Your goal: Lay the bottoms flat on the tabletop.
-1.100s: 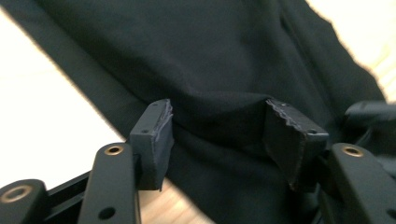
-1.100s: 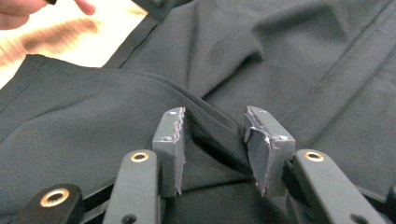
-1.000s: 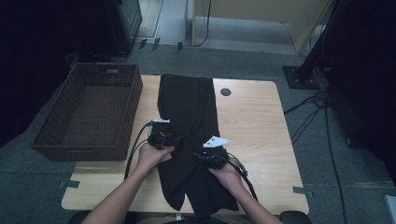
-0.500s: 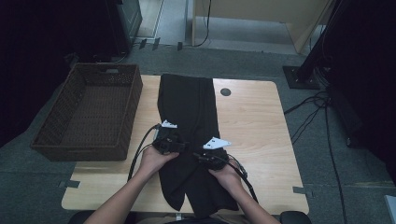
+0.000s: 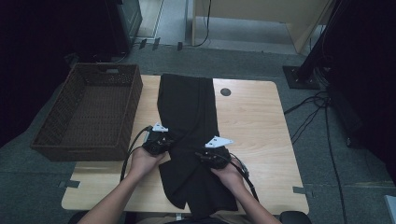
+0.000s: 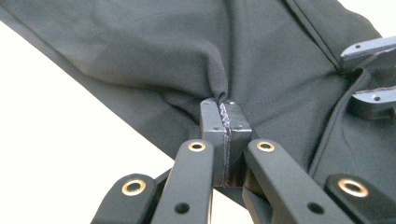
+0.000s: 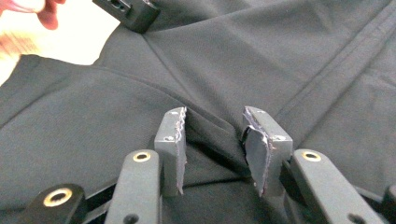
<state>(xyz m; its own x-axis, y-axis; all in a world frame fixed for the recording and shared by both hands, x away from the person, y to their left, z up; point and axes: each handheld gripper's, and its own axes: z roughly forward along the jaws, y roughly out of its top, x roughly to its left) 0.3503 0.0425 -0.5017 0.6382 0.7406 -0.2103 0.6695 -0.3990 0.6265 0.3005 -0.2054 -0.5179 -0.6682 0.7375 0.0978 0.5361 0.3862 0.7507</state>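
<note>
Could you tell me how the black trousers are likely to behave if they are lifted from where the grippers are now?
The black trousers would probably sag limply: the cloth already puckers where the left gripper pinches it. They look light and thin. The end hanging over the table edge would likely drag.

Trousers (image 5: 189, 126): plain black, no pattern. Basket (image 5: 88, 112): dark brown woven wicker. Table (image 5: 252, 121): light wood grain, one round black spot. Left tool (image 6: 224, 103) and right tool (image 7: 212, 121): black arms, grey pads, brass rivets.
</note>
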